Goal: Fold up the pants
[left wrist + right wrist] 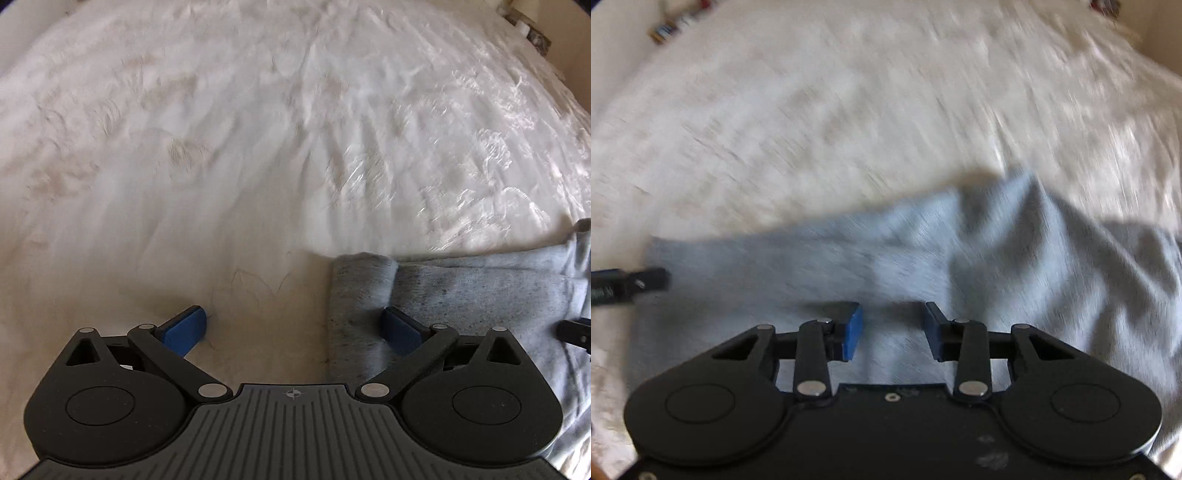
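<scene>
Grey sweatpants (461,295) lie on a white bedspread, partly folded, with a rolled left edge. In the left wrist view my left gripper (293,326) is wide open and empty, over the pants' left edge; its right pad (400,330) is above the cloth, its left pad (184,328) above the bedspread. In the right wrist view the pants (997,251) spread wrinkled across the middle. My right gripper (894,330) is open and empty just above the cloth. The left gripper's finger shows at the left edge (635,282).
The white embroidered bedspread (258,147) fills both views. Small items lie at the far edge of the bed (665,31) and at the far right corner (532,29). The right wrist view is blurred by motion.
</scene>
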Tool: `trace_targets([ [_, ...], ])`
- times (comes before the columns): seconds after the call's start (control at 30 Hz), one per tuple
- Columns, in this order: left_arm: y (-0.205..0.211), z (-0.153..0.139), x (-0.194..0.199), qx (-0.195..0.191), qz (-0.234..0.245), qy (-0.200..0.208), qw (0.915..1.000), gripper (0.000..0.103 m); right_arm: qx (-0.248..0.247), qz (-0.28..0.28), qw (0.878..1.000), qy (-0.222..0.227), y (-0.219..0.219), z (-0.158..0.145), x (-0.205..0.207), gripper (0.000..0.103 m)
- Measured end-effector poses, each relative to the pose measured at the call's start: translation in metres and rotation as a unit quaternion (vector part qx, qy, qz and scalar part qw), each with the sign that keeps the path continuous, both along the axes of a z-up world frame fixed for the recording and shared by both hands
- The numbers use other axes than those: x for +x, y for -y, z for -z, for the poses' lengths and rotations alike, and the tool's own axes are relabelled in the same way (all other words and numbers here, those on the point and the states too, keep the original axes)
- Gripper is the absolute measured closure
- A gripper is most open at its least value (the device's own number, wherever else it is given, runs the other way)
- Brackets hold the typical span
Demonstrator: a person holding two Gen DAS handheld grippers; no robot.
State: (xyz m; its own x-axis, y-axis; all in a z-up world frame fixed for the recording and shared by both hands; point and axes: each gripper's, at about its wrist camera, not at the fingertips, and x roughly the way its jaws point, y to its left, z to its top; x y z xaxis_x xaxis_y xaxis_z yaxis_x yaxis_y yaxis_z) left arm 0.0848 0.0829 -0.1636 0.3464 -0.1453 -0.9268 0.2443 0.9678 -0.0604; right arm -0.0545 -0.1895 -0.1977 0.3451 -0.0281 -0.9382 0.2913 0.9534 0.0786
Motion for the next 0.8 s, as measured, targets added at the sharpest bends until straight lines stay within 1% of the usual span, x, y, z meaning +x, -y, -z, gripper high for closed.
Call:
trace_targets([
  [0.03,-0.002,-0.001,-0.001,-0.002,0.007,0.003,1.0000,0.000,0.006,0.013,1.000,0.001,0.004,0.001,-0.003,0.055],
  [0.07,-0.002,-0.006,-0.005,0.004,0.019,0.013,0.9997,0.000,0.010,0.020,1.000,0.005,0.008,-0.004,-0.006,0.055],
  [0.13,-0.002,-0.018,-0.016,0.014,0.037,0.036,0.9986,0.001,0.002,0.027,0.999,0.021,0.008,-0.015,-0.018,0.055],
  [0.2,-0.004,-0.031,-0.028,0.010,0.047,0.056,0.9973,0.001,0.008,0.028,0.999,0.041,0.008,-0.027,-0.038,0.055],
  [0.27,-0.002,-0.044,-0.043,0.002,0.055,0.071,0.9959,0.001,0.020,0.045,0.998,0.050,0.012,-0.034,-0.061,0.055],
  [0.33,0.012,-0.057,-0.048,-0.007,0.068,0.086,0.9940,0.001,0.024,0.068,0.996,0.055,0.020,-0.038,-0.083,0.054],
  [0.37,0.018,-0.064,-0.057,-0.012,0.074,0.093,0.9928,0.001,0.023,0.083,0.995,0.059,0.022,-0.043,-0.095,0.052],
  [0.4,0.027,-0.066,-0.058,-0.017,0.079,0.098,0.9919,0.001,0.022,0.099,0.993,0.061,0.029,-0.045,-0.108,0.051],
  [0.47,0.045,-0.073,-0.072,-0.029,0.096,0.104,0.9895,0.001,0.019,0.129,0.989,0.066,0.045,-0.048,-0.129,0.048],
  [0.53,0.068,-0.074,-0.078,-0.031,0.114,0.100,0.9880,0.001,0.007,0.149,0.986,0.074,0.066,-0.054,-0.146,0.048],
  [0.67,0.119,-0.065,-0.090,-0.034,0.144,0.089,0.9850,0.001,-0.027,0.148,0.983,0.102,0.113,-0.069,-0.165,0.048],
  [0.73,0.144,-0.052,-0.092,-0.023,0.158,0.081,0.9839,0.001,-0.027,0.154,0.982,0.106,0.141,-0.070,-0.168,0.048],
  [0.8,0.166,-0.032,-0.091,0.007,0.163,0.066,0.9844,0.001,-0.009,0.162,0.981,0.105,0.174,-0.063,-0.171,0.048],
])
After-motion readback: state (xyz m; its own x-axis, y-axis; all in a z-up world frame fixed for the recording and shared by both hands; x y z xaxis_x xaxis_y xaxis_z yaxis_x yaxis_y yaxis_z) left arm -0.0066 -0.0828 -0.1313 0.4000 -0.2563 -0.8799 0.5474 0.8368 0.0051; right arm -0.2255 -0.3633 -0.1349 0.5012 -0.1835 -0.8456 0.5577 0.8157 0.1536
